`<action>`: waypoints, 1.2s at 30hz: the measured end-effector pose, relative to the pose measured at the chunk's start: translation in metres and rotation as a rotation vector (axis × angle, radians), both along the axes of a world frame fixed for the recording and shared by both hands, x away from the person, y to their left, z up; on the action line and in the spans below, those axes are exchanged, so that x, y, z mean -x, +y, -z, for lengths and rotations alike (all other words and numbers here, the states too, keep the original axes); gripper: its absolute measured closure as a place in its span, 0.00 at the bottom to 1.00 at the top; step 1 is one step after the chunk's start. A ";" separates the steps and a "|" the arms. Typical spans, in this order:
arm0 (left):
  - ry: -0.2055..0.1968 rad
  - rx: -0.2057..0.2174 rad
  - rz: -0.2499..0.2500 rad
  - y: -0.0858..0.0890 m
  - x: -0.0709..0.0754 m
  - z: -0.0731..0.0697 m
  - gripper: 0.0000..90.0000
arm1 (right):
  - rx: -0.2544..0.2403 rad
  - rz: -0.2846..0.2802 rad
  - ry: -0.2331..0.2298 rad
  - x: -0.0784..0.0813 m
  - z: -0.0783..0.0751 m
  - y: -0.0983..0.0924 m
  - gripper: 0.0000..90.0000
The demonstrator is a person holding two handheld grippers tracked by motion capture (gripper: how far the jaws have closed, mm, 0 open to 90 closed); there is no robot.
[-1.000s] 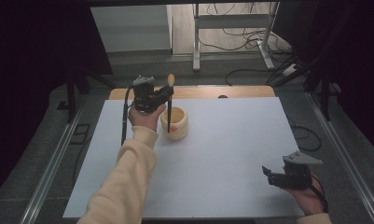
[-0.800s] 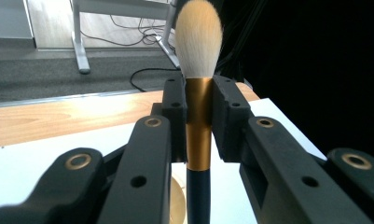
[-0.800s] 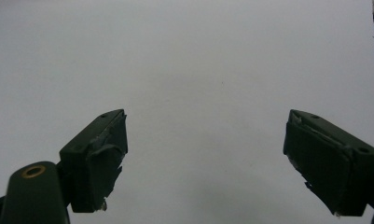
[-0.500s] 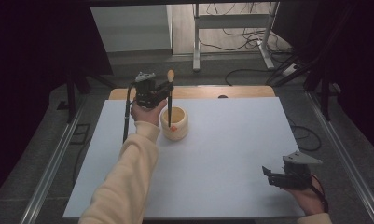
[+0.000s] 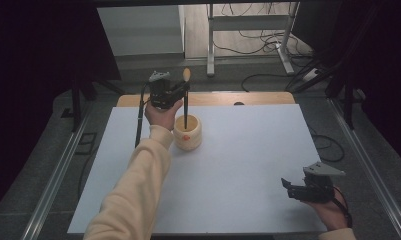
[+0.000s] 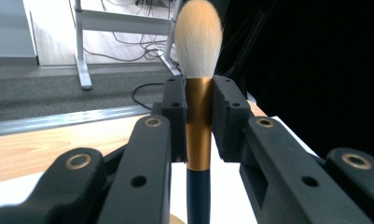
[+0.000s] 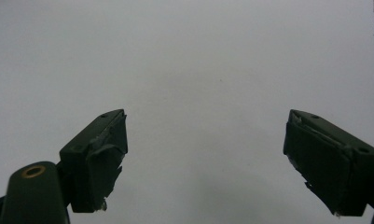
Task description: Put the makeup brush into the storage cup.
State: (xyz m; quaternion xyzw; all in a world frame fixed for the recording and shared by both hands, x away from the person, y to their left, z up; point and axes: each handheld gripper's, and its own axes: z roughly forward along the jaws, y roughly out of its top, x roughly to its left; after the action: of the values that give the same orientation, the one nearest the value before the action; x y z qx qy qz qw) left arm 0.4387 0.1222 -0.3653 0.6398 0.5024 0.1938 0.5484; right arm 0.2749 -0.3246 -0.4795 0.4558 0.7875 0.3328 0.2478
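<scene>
A makeup brush with a pale bristle head, gold ferrule and dark handle stands upright between my left gripper's pads, which press on the ferrule. In the high view the brush has its handle end down inside a cream cup on the white table sheet, held by the left gripper just above the cup's rim. My right gripper rests low at the front right of the sheet. Its jaws stand wide apart in the right gripper view, with bare white sheet between them.
A wooden strip runs along the table's far edge. Metal rails flank the table on both sides. Beyond the table are a desk frame and cables on the floor.
The left hand has shifted a little to the right with the brush, bringing the handle over and into the cup. The right hand has stayed put.
</scene>
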 end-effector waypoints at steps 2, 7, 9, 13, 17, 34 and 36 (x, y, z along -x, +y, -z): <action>-0.011 0.003 0.003 0.000 -0.002 -0.002 0.86 | -0.001 0.001 -0.001 0.000 0.000 0.000 0.15; -0.030 -0.004 0.000 0.000 -0.009 -0.007 0.86 | 0.001 -0.001 0.000 0.000 0.000 0.001 0.15; -0.039 0.002 -0.003 0.001 -0.011 -0.008 0.86 | 0.001 -0.001 0.000 0.000 0.000 0.001 0.15; -0.048 -0.015 -0.016 0.000 -0.014 -0.006 0.86 | 0.000 -0.001 0.002 0.000 0.000 0.000 0.15; -0.040 -0.036 -0.027 0.003 -0.020 0.003 0.86 | 0.001 -0.001 -0.002 0.000 0.000 0.000 0.15; -0.034 -0.045 -0.025 0.000 -0.031 0.022 0.86 | 0.001 0.003 -0.003 0.001 0.000 -0.001 0.15; -0.024 -0.037 -0.024 0.000 -0.032 0.026 0.86 | 0.001 0.003 -0.004 0.001 0.000 -0.001 0.15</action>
State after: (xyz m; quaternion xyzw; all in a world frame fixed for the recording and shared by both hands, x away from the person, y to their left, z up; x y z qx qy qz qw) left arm 0.4710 0.1224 -0.3910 0.6414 0.4995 0.2173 0.5402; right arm 0.2738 -0.3254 -0.4798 0.4562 0.7865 0.3329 0.2499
